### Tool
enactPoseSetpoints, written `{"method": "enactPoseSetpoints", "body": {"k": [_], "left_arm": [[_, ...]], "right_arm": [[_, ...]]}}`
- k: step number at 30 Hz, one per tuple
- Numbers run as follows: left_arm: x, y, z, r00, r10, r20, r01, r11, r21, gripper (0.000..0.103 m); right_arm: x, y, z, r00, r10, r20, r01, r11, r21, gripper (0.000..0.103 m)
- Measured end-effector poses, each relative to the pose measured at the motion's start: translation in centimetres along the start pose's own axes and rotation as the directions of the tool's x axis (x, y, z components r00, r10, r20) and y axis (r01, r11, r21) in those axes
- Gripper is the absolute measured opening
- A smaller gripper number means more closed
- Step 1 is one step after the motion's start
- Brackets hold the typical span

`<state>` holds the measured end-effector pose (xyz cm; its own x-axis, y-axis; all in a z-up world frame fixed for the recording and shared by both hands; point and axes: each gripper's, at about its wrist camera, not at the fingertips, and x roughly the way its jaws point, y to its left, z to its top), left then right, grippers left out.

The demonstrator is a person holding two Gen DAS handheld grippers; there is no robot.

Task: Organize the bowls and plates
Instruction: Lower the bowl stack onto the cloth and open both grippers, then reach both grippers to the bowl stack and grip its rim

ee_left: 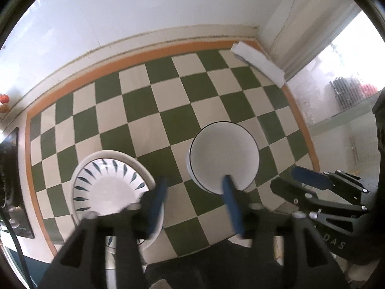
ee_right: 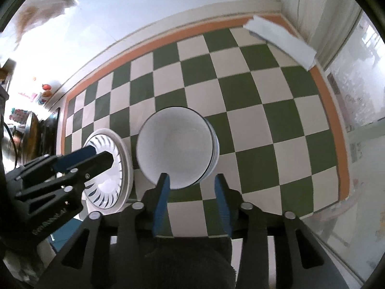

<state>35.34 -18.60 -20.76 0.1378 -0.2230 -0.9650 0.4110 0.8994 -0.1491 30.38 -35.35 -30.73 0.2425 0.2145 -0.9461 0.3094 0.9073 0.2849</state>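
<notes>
A stack of white bowls with thin black rims stands on the green-and-cream checkered cloth. To its left a blue-leaf patterned dish lies on white plates. My left gripper is open, hovering between the plate stack and the bowls, holding nothing; it also shows at the left of the right wrist view over the patterned dish. My right gripper is open at the near rim of the bowl stack, its left finger just over the rim, and empty; it shows in the left wrist view.
The checkered cloth has an orange border and covers a table against a white wall. A white box lies at the far right corner. Dark kitchen items sit beyond the table's left edge.
</notes>
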Motion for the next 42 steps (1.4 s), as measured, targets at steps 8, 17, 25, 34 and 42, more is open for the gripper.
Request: {"method": "enactPoseSetpoints", "body": {"k": [8,17,25,34,42], "left_arm": [[-4.1,1.0,-1.4,0.997,-0.002,0.073,0.003,1.000,-0.013,0.092],[-8.1,1.0,-3.1,0.992,-0.027,0.125,0.030,0.999,-0.019,0.095],[-11.2,1.3,-4.2,0.978,-0.042,0.203,0.044,0.999,-0.007,0.103],[-10.2,1.6,-4.1,0.979,-0.041,0.199,0.045,0.999,-0.011,0.103],[-5.7,3.4,-1.7,0.987,-0.037,0.158,0.048,0.997,-0.066,0.103]], "right_arm": [[-4.3,1.6,-2.6,0.998,-0.015,0.060,0.017,0.999,-0.029,0.085],[-10.0,2.8,-5.0,0.983,-0.042,0.177,0.047,0.998,-0.027,0.089],[-12.6,3.3,-6.2,0.975,-0.038,0.218,0.044,0.999,-0.024,0.090],[-12.7,3.3,-6.3,0.974,-0.043,0.222,0.049,0.999,-0.022,0.091],[-8.0,0.7,-4.0,0.987,0.004,0.160,-0.009,0.999,0.036,0.092]]}}
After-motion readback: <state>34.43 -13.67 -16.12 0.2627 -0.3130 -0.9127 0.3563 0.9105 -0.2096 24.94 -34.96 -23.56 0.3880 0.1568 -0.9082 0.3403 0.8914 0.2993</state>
